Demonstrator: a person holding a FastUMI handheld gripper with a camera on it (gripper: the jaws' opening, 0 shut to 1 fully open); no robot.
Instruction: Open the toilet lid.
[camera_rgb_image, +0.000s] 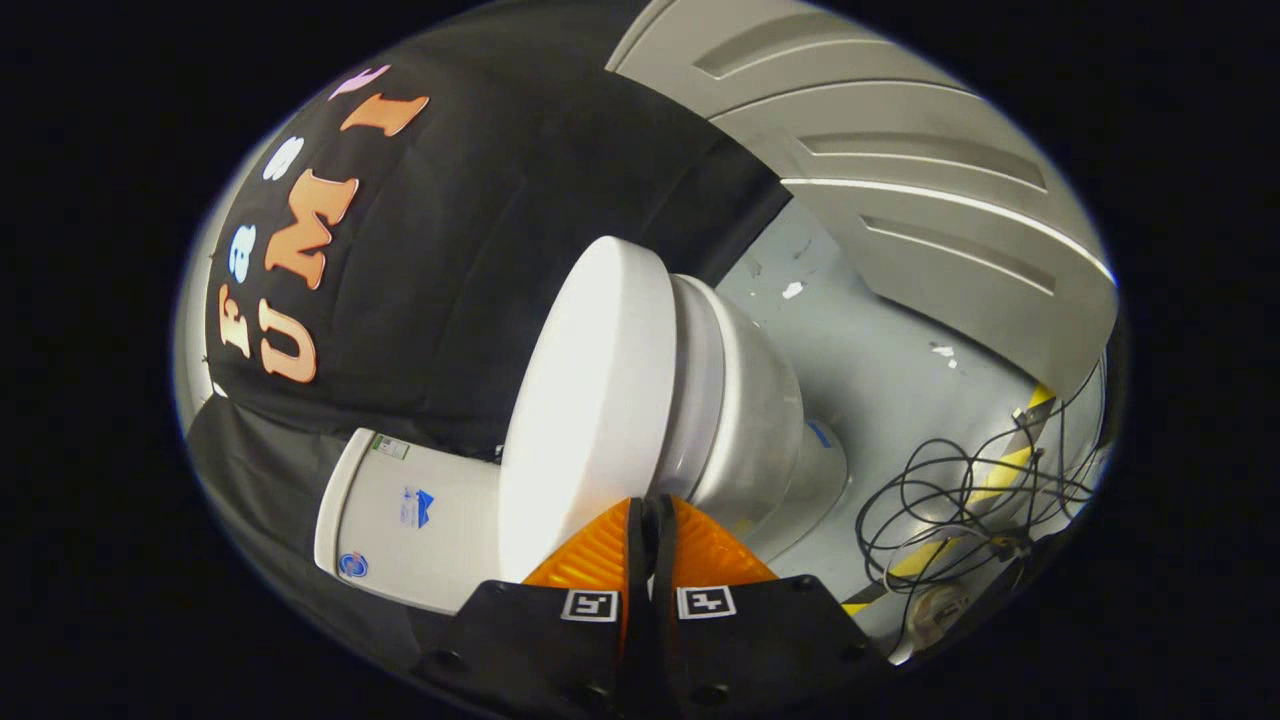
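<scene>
The white toilet appears rolled sideways in the gripper view. Its lid (590, 400) lies flat and closed on the seat, with the bowl (745, 420) under it and the tank (420, 510) behind the lid. My gripper (650, 503) is shut, its two fingers pressed together with only a thin dark slit between them. The fingertips sit right at the front rim of the lid, where lid and seat meet. Nothing is visibly clamped between the fingers.
The toilet stands on a grey floor (880, 370). A tangle of black cables (960, 500) lies beside the bowl, over a yellow-and-black tape strip (1000, 465). A grey panelled wall (900, 170) stands beyond the floor, and black cloth (480, 250) hangs behind the tank.
</scene>
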